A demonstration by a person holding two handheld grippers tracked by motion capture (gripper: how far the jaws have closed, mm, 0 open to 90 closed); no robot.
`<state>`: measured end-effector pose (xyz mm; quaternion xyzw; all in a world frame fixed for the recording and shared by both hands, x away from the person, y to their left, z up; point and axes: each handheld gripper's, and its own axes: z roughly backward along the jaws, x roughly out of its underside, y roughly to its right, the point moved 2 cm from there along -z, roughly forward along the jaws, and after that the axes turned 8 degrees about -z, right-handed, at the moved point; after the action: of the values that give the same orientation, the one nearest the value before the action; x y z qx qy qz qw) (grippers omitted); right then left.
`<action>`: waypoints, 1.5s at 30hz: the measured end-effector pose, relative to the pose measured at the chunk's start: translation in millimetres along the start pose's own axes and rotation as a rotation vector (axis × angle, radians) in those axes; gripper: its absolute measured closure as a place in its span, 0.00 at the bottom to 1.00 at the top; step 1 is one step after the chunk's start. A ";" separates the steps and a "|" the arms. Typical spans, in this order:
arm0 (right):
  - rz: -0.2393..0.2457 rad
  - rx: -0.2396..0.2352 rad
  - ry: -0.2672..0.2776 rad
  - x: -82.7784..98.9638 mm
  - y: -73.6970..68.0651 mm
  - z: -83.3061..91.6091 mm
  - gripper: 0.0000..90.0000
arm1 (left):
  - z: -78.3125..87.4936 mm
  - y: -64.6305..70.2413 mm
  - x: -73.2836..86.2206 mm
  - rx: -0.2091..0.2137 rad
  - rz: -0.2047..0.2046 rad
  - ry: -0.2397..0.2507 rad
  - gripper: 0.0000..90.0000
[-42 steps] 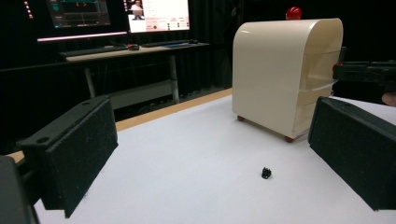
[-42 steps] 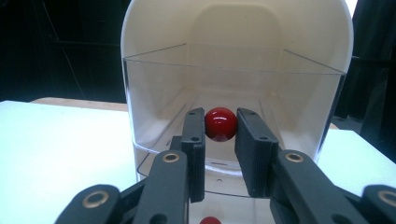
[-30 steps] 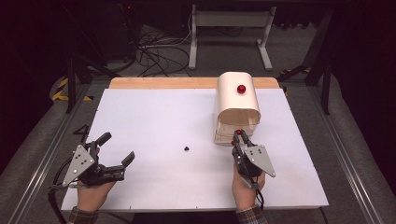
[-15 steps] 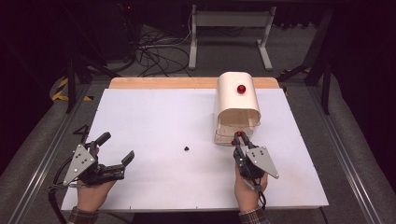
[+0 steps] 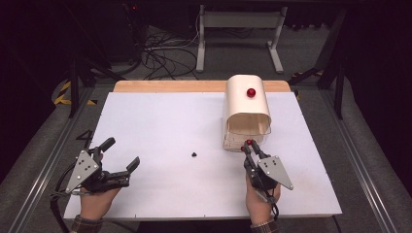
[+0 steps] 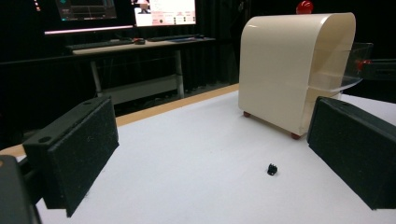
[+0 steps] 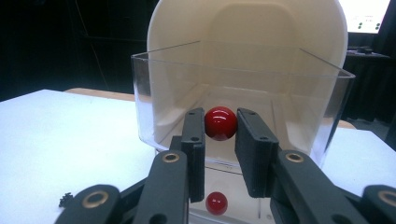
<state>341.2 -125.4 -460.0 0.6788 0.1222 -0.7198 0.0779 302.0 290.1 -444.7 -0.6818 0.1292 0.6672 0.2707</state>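
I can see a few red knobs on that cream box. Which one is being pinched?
The upper red knob on the clear front drawer sits between the right gripper pads. The lower red knob beneath and the top red knob are untouched.

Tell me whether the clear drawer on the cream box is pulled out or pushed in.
Pulled out. The clear drawer juts forward from the cream box, and the right hand-held gripper is shut on its red knob.

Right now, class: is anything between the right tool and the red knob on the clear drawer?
Nothing: the right tool already clamps the red knob of the clear drawer.
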 end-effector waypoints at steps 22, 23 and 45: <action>0.010 -0.050 -0.008 0.3 3.4 9.7 0.83 | -0.3 1.3 -0.3 0.001 -0.006 0.000 0.04; 0.011 -0.050 -0.010 0.4 3.4 10.5 0.83 | -0.3 1.3 -0.2 0.002 -0.009 -0.002 0.04; -0.022 -0.080 -0.012 -2.2 8.6 14.7 0.73 | -0.9 1.0 0.1 -0.025 0.000 -0.003 0.00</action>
<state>329.6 -137.9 -457.7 0.6693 0.1576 -0.7194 0.0978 302.3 288.8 -444.9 -0.6842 0.1204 0.6697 0.2625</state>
